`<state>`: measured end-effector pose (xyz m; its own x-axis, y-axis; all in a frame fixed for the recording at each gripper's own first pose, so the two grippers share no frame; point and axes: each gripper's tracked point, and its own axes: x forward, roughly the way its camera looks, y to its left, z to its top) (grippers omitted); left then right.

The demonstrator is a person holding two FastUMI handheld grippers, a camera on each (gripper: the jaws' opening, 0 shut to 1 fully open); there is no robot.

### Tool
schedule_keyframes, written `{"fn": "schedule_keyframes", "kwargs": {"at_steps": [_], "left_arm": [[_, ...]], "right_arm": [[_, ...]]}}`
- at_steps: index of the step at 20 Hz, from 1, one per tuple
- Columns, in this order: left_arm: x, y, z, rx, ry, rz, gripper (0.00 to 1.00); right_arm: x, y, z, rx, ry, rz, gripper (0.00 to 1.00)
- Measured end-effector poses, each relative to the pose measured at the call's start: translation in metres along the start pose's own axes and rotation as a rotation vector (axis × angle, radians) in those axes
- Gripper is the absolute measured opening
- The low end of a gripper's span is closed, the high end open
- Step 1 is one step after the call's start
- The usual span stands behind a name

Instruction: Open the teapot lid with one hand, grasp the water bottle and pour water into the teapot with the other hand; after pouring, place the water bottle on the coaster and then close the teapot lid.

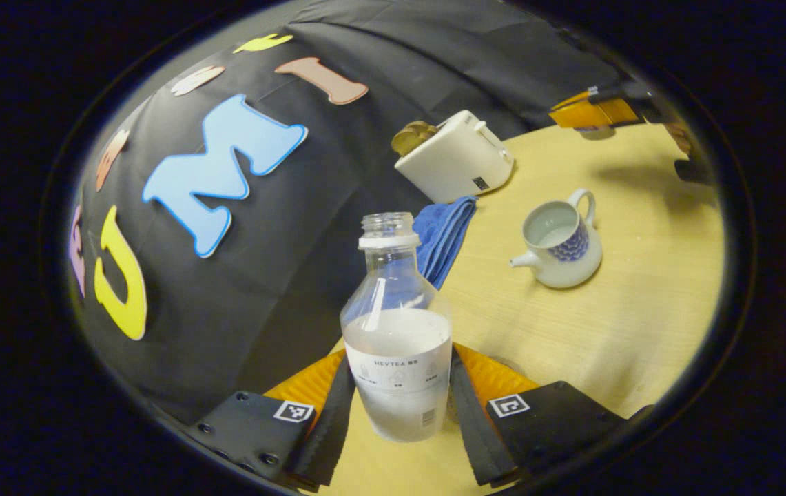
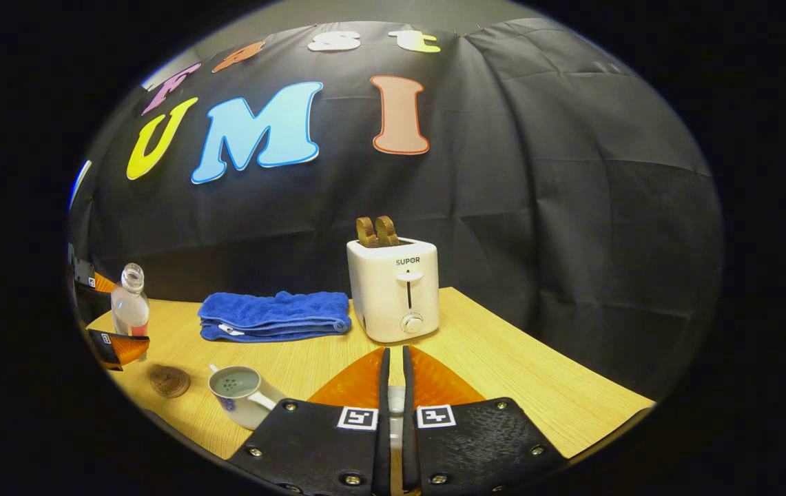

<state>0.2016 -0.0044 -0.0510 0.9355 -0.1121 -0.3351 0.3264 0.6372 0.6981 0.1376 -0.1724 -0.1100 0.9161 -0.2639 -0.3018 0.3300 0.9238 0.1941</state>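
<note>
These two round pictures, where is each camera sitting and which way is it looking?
Left gripper view: rides on the left gripper, looking along its fingers, shut on the water bottle, toward the open teapot.
Right gripper view: rides on the right gripper, its fingers nearly together on something small, facing the toaster.
Shared: table, towel, toaster, teapot, bottle; each also catches the other gripper far off.

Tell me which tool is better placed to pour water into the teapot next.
Left. The left tool grips the uncapped water bottle upright, and the teapot stands open. The right tool looks shut on something small, possibly the lid.
</note>
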Motion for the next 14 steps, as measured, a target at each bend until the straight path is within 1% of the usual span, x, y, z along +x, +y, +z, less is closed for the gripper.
{"fn": "schedule_keyframes", "kwargs": {"at_steps": [4,6,9,11,14], "left_arm": [[0.008,-0.009,0.005,-0.223,-0.048,0.019,0.86],[0.012,-0.013,0.006,-0.342,-0.070,0.004,0.86],[0.018,-0.014,0.001,-0.435,-0.081,0.022,0.86],[0.014,-0.015,0.005,-0.506,-0.115,0.018,0.86],[0.014,-0.012,0.007,-0.573,-0.149,0.046,0.85]], "right_arm": [[0.000,0.001,-0.001,-0.002,0.001,0.003,0.07],[0.000,0.001,-0.001,-0.004,0.002,0.002,0.07],[0.000,0.001,-0.001,-0.007,0.002,0.001,0.07],[0.001,0.001,-0.002,-0.010,0.001,0.000,0.07],[0.001,0.004,-0.003,-0.019,0.006,0.002,0.07]]}}
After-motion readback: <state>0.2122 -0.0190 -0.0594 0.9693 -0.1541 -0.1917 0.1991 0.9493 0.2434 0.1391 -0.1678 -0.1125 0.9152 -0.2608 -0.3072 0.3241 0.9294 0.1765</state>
